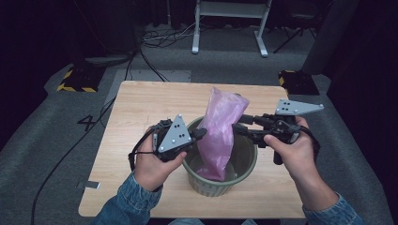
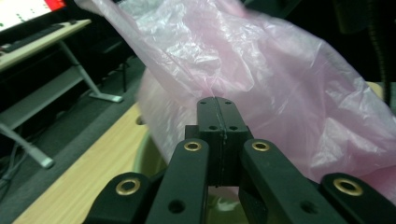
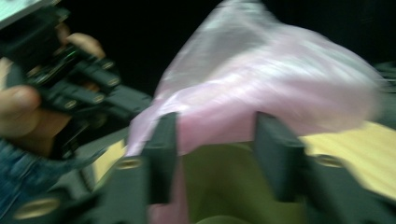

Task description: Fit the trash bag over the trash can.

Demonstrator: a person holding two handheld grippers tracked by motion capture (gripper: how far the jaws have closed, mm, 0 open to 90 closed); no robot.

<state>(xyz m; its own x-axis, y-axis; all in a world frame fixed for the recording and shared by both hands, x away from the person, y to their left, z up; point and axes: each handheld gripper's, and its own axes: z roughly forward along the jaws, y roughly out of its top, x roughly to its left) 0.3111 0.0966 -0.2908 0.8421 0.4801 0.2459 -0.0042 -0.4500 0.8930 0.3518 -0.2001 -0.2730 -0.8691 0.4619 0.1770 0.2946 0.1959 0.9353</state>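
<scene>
- High view: left gripper pinches pink plastic bag, which stands in green bin at table centre; right gripper at bag's 3 o'clock.
- Left gripper view: jaws clamped together on bag film.
- Right gripper view: jaws apart, blurred, bag beyond them, not pinched.

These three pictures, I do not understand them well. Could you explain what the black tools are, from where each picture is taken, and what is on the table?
A person sits at a wooden table and holds a hand tool with two black jaws in each hand. The high view looks down from above. The other two pictures come from small cameras riding on the tools.

On the table stands a green ribbed bin with a pink plastic bag partly inside it.

The left gripper is shut, pinching the bag's film, as its own view shows. The right gripper has its jaws apart at the bag's other side; that view is blurred, so whether they touch it is unclear.
</scene>
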